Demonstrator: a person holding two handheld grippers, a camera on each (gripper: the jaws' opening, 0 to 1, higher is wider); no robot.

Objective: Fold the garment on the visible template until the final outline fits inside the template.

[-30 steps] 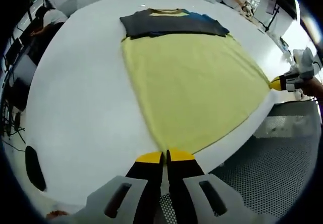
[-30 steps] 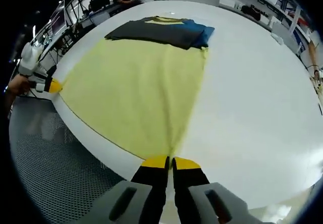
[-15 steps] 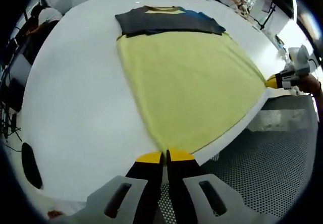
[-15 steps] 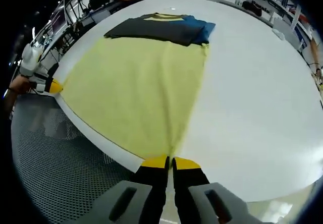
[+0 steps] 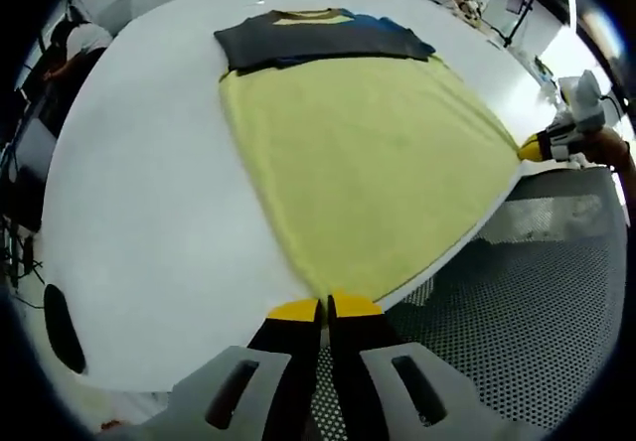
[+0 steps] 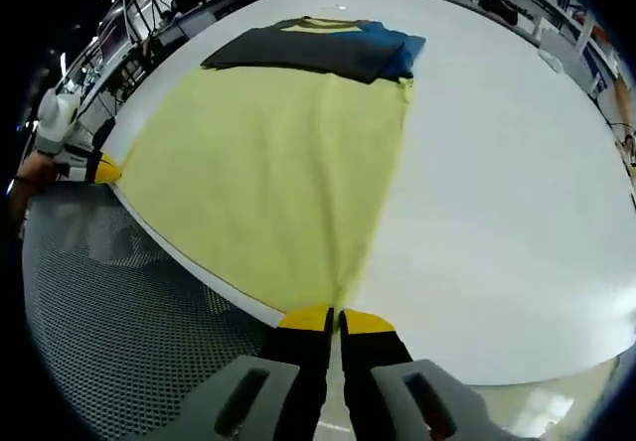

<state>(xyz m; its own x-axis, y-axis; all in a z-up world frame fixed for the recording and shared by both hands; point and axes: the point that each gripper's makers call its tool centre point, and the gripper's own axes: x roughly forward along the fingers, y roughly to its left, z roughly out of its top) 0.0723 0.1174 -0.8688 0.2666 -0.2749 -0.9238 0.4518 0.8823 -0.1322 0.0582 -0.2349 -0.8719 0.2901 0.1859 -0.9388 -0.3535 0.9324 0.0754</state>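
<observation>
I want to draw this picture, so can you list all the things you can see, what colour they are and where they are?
Garment: one, pale yellow, spread flat on the table, both near corners pinched.
Folded clothes: one small pile, dark grey with blue and yellow, at the garment's far edge.
Table: one, white, under everything.
Floor: grey, dotted, beside the table.
Seated person: one, far off beyond the table.
Left gripper: black with yellow tips, jaws shut on the garment's corner.
Right gripper: same colours, jaws shut on the other corner.

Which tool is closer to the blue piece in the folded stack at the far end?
Right. The right tool grips the yellow cloth's corner on the blue piece's side; the left tool grips the opposite corner.
</observation>
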